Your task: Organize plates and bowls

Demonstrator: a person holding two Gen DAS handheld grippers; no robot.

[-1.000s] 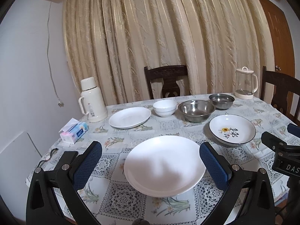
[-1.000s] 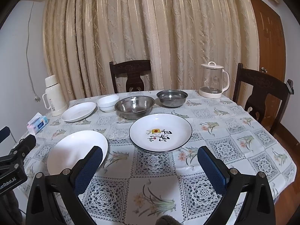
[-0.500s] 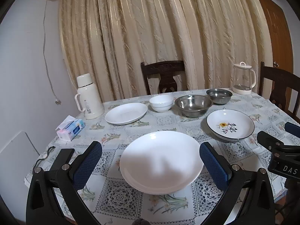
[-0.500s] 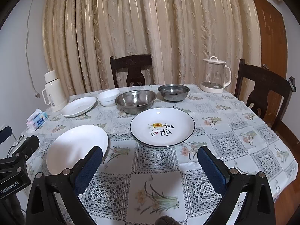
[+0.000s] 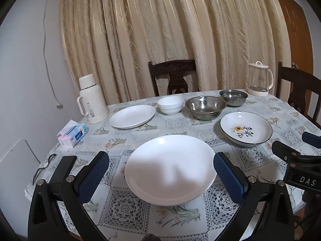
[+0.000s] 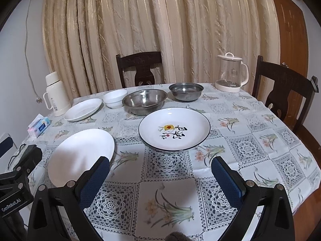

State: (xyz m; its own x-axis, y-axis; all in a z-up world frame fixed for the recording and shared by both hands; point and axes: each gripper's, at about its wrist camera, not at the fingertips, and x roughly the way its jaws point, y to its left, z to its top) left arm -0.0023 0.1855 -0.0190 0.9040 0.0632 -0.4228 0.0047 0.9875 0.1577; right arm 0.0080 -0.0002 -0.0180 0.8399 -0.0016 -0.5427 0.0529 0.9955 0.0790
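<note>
Home dining room: clothed table (image 6: 250,140), curtains (image 6: 160,30).

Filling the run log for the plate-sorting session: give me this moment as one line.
stage: approach | left tool: open, facing plain white plate | right tool: open, facing black-rimmed painted plate | held: nothing

Thermos (image 5: 91,99), tissue pack (image 5: 73,134), glass kettle (image 6: 231,73)

Bare desk (image 6: 170,196) lies open before my right claw (image 6: 160,172); a white plate (image 5: 170,168) fills the gap ahead of my left claw (image 5: 161,170)
</note>
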